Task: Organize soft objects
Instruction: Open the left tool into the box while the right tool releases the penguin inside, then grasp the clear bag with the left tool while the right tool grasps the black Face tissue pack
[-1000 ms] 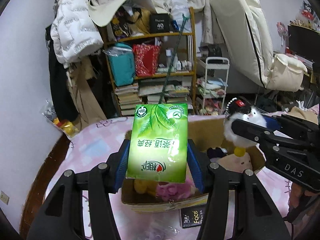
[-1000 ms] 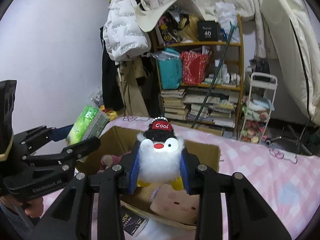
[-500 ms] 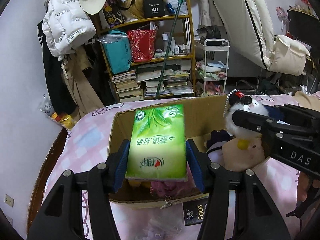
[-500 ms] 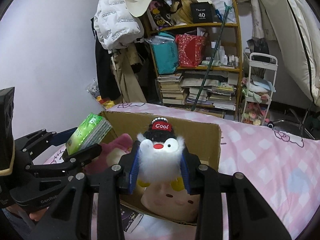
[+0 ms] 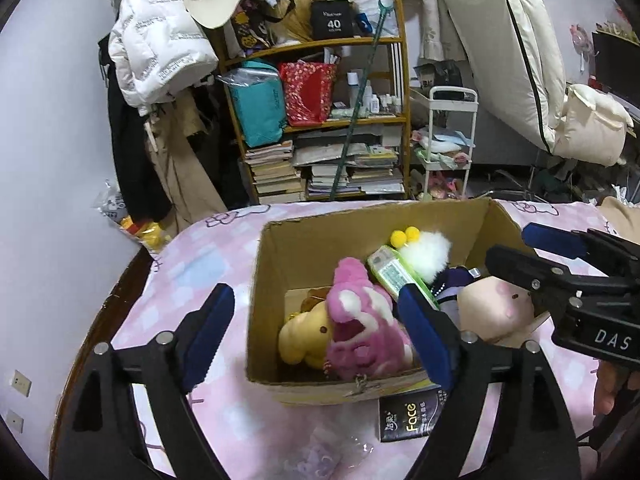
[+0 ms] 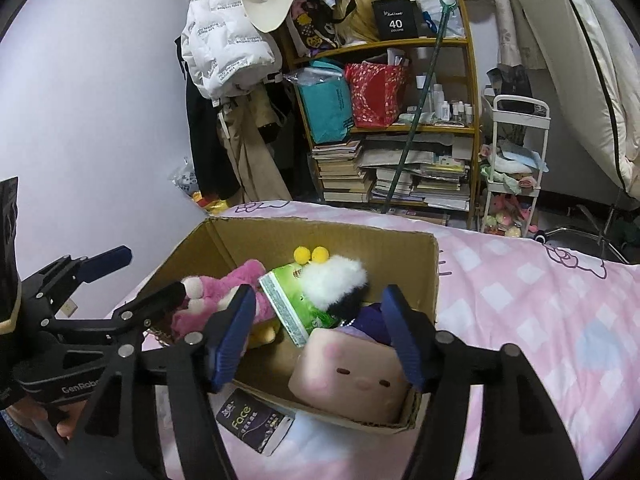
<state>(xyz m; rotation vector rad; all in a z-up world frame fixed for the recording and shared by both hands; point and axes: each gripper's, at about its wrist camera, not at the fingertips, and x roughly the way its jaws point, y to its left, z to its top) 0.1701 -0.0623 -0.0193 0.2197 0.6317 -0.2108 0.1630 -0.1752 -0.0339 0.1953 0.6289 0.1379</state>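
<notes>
An open cardboard box [image 5: 276, 264] [image 6: 400, 240] sits on a pink checked bed. Inside lie a green tissue pack [image 5: 394, 274] [image 6: 294, 306], a white fluffy penguin toy [image 5: 426, 250] [image 6: 334, 278] upside down with yellow feet up, a pink plush [image 5: 358, 322] [image 6: 224, 284], a yellow plush [image 5: 300, 332] and a beige square plush [image 5: 494, 308] [image 6: 354, 374]. My left gripper [image 5: 316, 330] is open and empty over the box's near left corner. My right gripper [image 6: 320, 336] is open and empty over the box's near edge; it also shows in the left wrist view [image 5: 552, 256].
A black "Face" packet [image 5: 408, 420] [image 6: 256, 420] lies on the bed against the box's near side. A cluttered wooden bookshelf [image 5: 320, 120], hanging coats [image 5: 160, 48] and a white trolley [image 5: 452, 140] stand beyond the bed. A folded mattress [image 5: 500, 40] leans at the right.
Both grippers opened. The tissue pack left my left gripper and the penguin left my right; both now lie in the box. Both grippers rose and drew back.
</notes>
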